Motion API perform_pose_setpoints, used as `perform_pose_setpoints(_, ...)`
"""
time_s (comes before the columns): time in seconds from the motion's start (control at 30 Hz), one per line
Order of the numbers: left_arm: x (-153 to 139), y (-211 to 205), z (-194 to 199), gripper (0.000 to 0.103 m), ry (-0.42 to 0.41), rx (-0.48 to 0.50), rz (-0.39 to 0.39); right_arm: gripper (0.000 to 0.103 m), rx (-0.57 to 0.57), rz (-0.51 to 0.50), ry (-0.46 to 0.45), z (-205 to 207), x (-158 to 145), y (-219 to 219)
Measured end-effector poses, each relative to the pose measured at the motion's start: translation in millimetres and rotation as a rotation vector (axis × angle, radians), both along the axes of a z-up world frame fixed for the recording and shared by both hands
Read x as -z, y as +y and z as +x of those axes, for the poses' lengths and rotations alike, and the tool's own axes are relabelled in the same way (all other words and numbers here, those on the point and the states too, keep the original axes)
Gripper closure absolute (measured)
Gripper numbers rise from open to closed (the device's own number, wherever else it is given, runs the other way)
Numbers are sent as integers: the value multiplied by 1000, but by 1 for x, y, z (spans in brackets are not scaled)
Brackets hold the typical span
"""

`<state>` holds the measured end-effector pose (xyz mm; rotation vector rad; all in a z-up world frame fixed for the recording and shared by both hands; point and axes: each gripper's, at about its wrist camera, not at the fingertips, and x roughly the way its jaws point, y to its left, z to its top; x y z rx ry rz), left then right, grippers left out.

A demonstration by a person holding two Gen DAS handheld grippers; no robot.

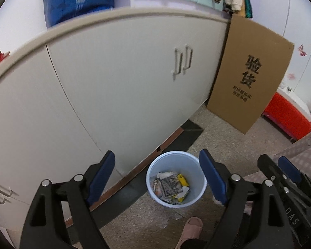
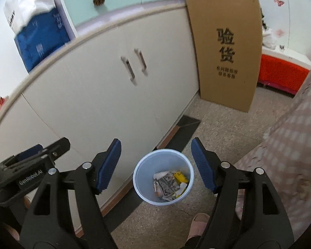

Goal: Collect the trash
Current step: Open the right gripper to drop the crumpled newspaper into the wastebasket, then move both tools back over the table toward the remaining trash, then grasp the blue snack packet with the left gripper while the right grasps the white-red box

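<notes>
A pale blue bin (image 1: pixel 152 181) (image 2: pixel 139 178) stands on the floor against the cabinet base. Crumpled printed paper and a yellow wrapper (image 1: pixel 173 185) (image 2: pixel 171 182) lie at its bottom. My left gripper (image 1: pixel 157 155) hangs above the bin, jaws wide, nothing between its blue pads (image 1: pixel 102 178). My right gripper (image 2: pixel 155 143) is also above the bin and open, and it holds nothing. Each gripper shows in the other's view: the right gripper (image 1: pixel 273 159) at the right edge, the left gripper (image 2: pixel 49 145) at the left edge.
A white cabinet (image 1: pixel 114 83) (image 2: pixel 105 95) runs behind the bin. A cardboard sheet (image 1: pixel 250 72) (image 2: pixel 228 51) leans at its end. A person's foot in a pink slipper (image 1: pixel 193 227) (image 2: pixel 199 221) is near the bin. A checked bed cover (image 2: pixel 290 145) is on the right, a red box (image 2: pixel 280 72) beyond it.
</notes>
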<state>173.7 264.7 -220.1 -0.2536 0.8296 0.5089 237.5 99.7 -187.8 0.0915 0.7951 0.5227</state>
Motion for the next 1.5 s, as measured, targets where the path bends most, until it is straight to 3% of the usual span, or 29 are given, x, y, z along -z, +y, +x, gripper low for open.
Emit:
perform_pose_setpoints(0.27,-69,-57,-16,19,-123,109,3,29,86,55,-114,-26,-92,-71)
perform_pose_setpoints(0.4,-102,-108,-7,19,-166,227,-11,27,157,57,-154,-35,-126,-128)
perform_pose_setpoints(0.57,-128,-189,18,19,-169,416,-10,26,301,28,-179,-38,-146,-209)
perform_pose_setpoints(0.77,-139,-295,45,18,-147,651,-95,24,497,11,-174,-41,-148,-313)
perform_pose_setpoints(1.03,-136,-408,89,18,-78,848,-62,22,689,56,-105,-28,-129,-414)
perform_pose_setpoints(1.27,-117,-467,142,18,25,914,-29,21,750,99,-44,-3,-112,-452)
perform_pose_setpoints(1.5,-98,-500,175,18,88,965,79,21,773,162,16,5,-88,-468)
